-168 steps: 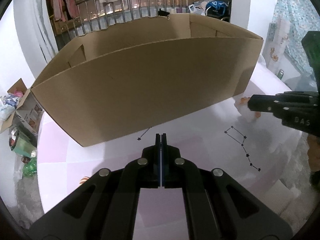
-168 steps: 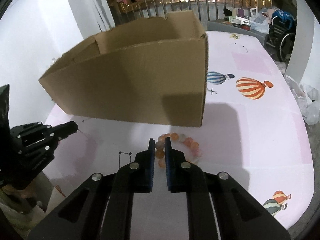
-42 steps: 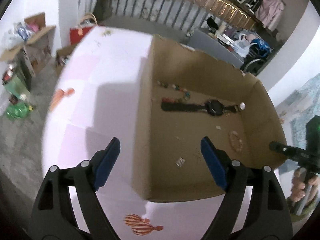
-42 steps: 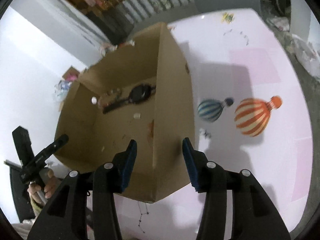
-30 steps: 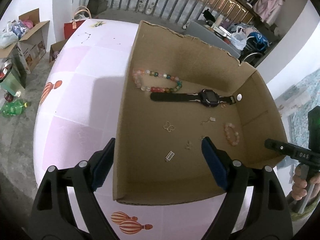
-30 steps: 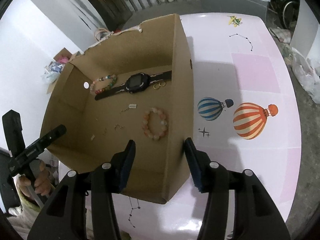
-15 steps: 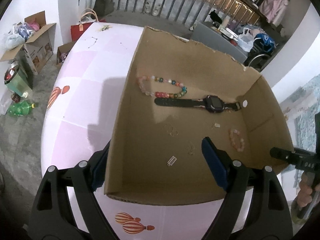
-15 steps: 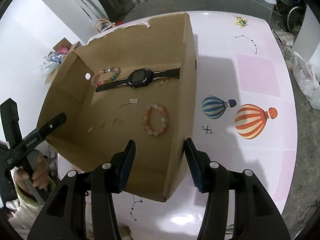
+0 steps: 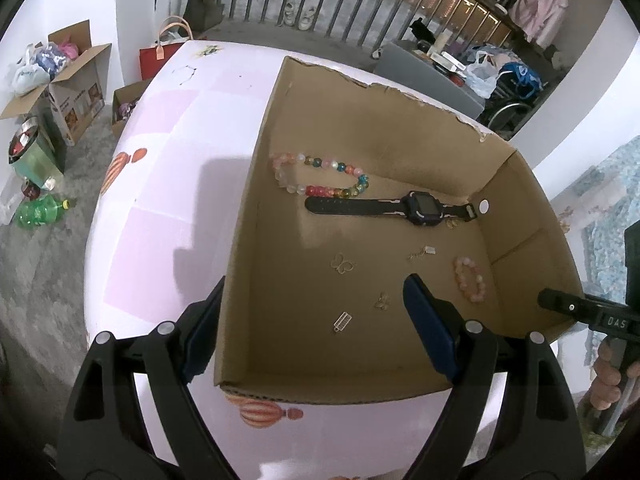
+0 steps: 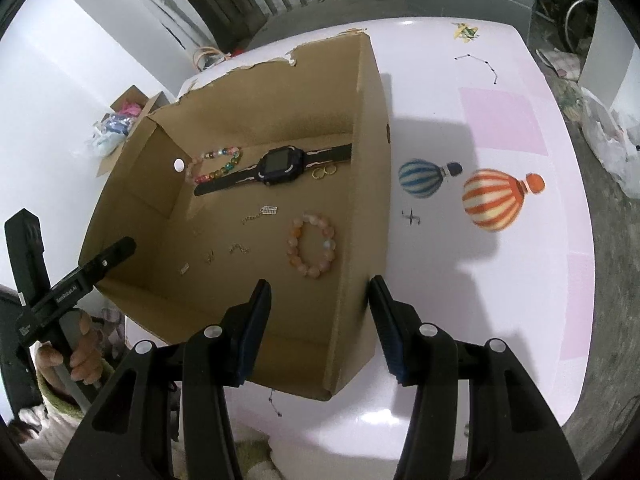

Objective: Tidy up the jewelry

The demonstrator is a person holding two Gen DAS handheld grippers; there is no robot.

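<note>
An open cardboard box (image 9: 360, 80) (image 10: 372, 160) stands on the pink balloon-print table (image 9: 168, 160). Inside lie a black watch (image 9: 420, 204) (image 10: 280, 164), a multicolour bead bracelet (image 9: 320, 176) (image 10: 216, 168), a pink bead bracelet (image 9: 459, 276) (image 10: 295, 242), two gold rings (image 10: 324, 172) and small charms (image 9: 342, 262). My left gripper (image 9: 316, 328) is open above the box's near left corner, one finger outside the wall and one over the inside. My right gripper (image 10: 320, 328) is open astride the right wall without pressing on it.
The table's rounded edge drops to a grey floor with cardboard boxes (image 9: 76, 76), a green bottle (image 9: 38, 210) and a red bag (image 9: 160, 56). A railing (image 9: 360, 4) runs behind. A person's hand (image 10: 84, 348) holds the left gripper's handle.
Several seconds ago both grippers were shut and low beside the box, with the pink bracelet on the table. Now they hang open above it and the bracelet lies inside. Little moved in the last second.
</note>
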